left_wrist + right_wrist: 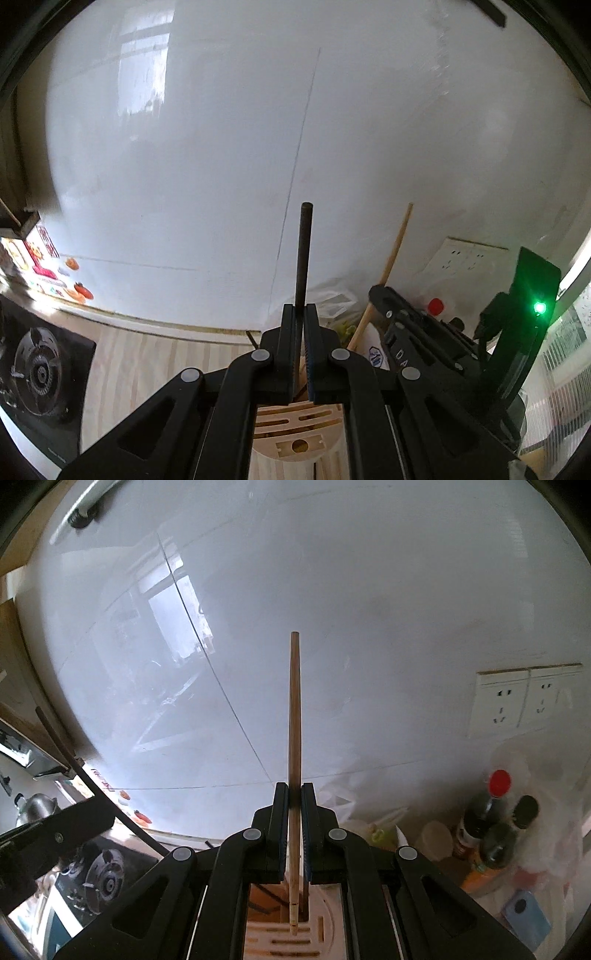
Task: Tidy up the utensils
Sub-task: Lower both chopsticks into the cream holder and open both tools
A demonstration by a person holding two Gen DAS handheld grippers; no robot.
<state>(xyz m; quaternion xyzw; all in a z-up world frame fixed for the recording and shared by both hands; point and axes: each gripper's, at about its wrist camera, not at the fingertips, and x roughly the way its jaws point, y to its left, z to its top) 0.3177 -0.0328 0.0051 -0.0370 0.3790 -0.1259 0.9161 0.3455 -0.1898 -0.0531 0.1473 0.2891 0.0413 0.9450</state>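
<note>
Left gripper (300, 314): clamped on a dark chopstick (303, 254), held upright, its top end free in front of the white tiled wall (221, 147).
Right gripper (294, 794): clamped on a light bamboo chopstick (294, 709), also upright; its lower end hangs at the top of the holder.
Wooden utensil holder (321, 930): sits directly below both grippers, pale wood with slots and a round hole in its top (299, 446); one thin brown stick (306, 897) beside the bamboo one seems to stand in an opening already.
Done so far: both chopsticks are picked up and brought over the holder.
Left to do: judging by the views, neither held chopstick is seated yet; each needs lowering into an opening and releasing.
Surroundings: gas burner (40, 373) to the left, sauce bottles (487, 819) and wall sockets (524, 701) to the right.
</note>
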